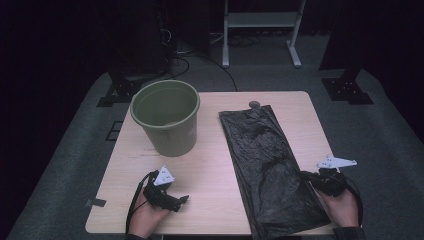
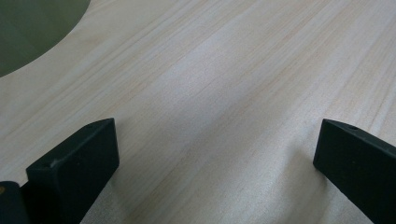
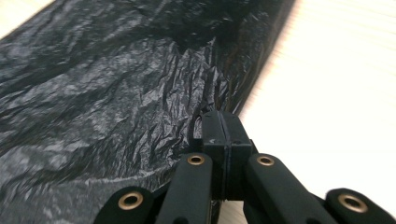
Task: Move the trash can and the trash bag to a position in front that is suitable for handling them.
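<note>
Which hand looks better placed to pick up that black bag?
Probably the right. Its hand-held gripper sits at the black bag's near right edge, jaws shut; whether it pinches plastic is unclear. The left hand-held gripper is open above bare table, nearer the green bucket.

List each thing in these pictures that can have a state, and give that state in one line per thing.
Green bucket: upright, nothing visible inside.
Black bin bag: flat on the table, crumpled, near end over the edge.
Left gripper: open over bare wood.
Right gripper: shut at the bag's edge; whether it pinches plastic cannot be told.
Table: bearing bucket and bag.
</note>
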`<state>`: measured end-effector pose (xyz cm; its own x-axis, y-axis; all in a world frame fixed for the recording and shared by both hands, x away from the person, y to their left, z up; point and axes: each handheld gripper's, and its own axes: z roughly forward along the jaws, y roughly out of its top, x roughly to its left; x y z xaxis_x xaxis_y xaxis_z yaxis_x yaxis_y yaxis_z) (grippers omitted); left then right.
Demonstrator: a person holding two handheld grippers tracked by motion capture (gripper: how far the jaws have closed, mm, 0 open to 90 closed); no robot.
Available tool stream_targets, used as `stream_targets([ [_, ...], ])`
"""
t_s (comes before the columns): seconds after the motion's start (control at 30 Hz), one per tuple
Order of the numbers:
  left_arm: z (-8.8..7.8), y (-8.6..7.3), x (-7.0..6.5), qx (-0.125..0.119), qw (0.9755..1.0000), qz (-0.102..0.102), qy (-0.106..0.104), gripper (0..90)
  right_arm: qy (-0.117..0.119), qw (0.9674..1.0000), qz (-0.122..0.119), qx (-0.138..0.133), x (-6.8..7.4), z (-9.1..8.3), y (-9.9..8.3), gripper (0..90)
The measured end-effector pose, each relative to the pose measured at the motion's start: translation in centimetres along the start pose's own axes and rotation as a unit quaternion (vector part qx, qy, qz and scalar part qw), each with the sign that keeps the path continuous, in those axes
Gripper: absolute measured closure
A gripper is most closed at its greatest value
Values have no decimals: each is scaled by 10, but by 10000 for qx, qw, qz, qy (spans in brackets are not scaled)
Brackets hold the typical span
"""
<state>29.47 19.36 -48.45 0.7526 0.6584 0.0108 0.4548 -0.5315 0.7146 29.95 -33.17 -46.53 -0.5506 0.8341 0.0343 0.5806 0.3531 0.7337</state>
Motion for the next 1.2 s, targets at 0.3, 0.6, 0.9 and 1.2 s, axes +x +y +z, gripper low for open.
stream_targets([
  [0.3, 0, 0, 0, -2, 10000, 0, -2, 0, -250, 9996, 100, 33, -12, -6, -7, 826],
  [0.6, 0, 0, 0, 0, 10000, 1, -3, 0, -107, 9993, 218, -271, 0, -12, 3, 589],
  [0.9, 0, 0, 0, 0, 10000, 0, -1, 0, 317, 9995, -61, -37, 40, 22, 22, 402],
  [1.2, 0, 0, 0, -1, 10000, 0, -3, 0, 304, 9979, -441, 352, 60, 44, 25, 483],
])
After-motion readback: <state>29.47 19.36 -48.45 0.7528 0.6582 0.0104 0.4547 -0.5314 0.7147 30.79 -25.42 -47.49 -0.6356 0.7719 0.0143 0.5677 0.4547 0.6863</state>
